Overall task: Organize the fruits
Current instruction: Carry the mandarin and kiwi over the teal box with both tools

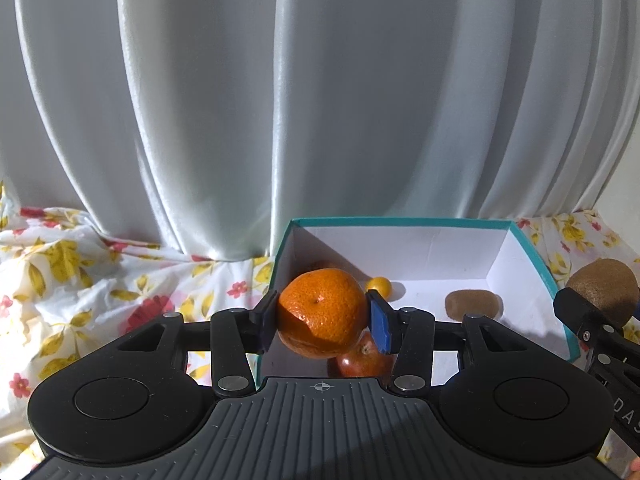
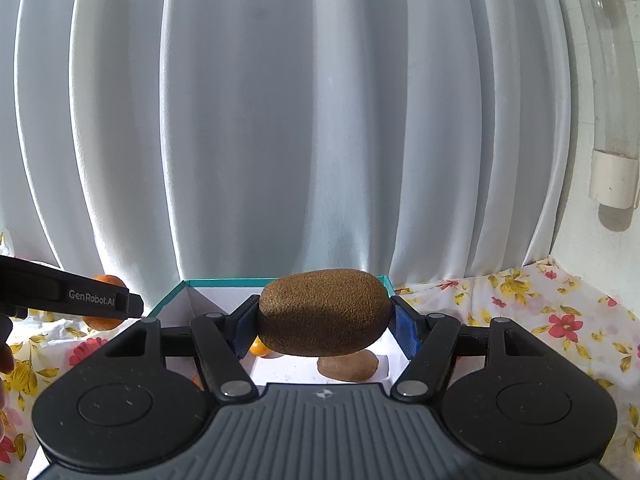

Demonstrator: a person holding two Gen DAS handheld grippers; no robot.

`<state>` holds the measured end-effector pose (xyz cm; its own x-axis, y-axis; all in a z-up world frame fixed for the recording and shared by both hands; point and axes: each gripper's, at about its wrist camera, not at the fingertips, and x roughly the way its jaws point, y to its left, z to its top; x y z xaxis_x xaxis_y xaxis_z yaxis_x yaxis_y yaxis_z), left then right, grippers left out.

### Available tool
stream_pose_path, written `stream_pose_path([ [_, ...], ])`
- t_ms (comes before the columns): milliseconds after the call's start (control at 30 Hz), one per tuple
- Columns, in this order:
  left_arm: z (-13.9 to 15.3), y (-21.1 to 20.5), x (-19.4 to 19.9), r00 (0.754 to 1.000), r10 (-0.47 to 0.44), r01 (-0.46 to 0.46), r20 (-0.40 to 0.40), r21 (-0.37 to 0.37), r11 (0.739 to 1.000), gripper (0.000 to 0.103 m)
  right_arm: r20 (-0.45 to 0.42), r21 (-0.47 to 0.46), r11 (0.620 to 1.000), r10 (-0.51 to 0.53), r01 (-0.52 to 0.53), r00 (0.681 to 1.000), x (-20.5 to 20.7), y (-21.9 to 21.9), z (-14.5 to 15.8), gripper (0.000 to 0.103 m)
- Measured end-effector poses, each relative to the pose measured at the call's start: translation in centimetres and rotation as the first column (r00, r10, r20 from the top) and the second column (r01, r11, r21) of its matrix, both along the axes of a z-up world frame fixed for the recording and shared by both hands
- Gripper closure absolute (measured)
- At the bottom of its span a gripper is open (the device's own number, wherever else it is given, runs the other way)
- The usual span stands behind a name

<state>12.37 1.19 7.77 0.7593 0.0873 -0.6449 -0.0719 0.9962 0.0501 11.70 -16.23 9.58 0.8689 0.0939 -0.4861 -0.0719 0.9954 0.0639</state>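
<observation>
As seen from the left wrist view, the left gripper (image 1: 322, 320) was clamped on a mandarin (image 1: 320, 310), its blue pads pressing the fruit from both sides. The mandarin was held above the near left corner of a teal-rimmed box (image 1: 400, 222) with white inner walls. Directly below the mandarin, a red fruit (image 1: 362, 362) rested on the box floor; its kind could not be determined because most of it was hidden. A small yellow fruit (image 1: 379, 285) lay near the back wall, and a kiwi (image 1: 472, 304) lay on the floor toward the right side. The box stood on a floral cloth (image 1: 80, 272), with a pale curtain (image 1: 280, 100) hanging behind it. At the right edge of this view, part of the right gripper appeared, carrying a second kiwi (image 1: 604, 284) over the right rim of the box.

From the right wrist view, the right gripper (image 2: 324, 324) was closed on the second kiwi, which lay lengthwise between the blue pads and above the box. The first kiwi rested on the box floor beneath it, and an orange-yellow fruit showed just left of the held kiwi. The left gripper entered from the left edge with the mandarin partly hidden behind its finger. A white fixture (image 2: 612, 184) was mounted on the wall at the right.
</observation>
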Motion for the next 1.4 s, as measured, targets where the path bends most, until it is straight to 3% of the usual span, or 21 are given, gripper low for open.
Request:
stream_pose_path([
  [1400, -4.3, 0.6, 2.2, 0.994, -0.004, 0.003, -0.113, -0.003, 1.0, 0.052, -0.112, -0.059, 0.998, -0.016, 0.009, 0.994, 1.6, 0.4, -4.2, 0.035],
])
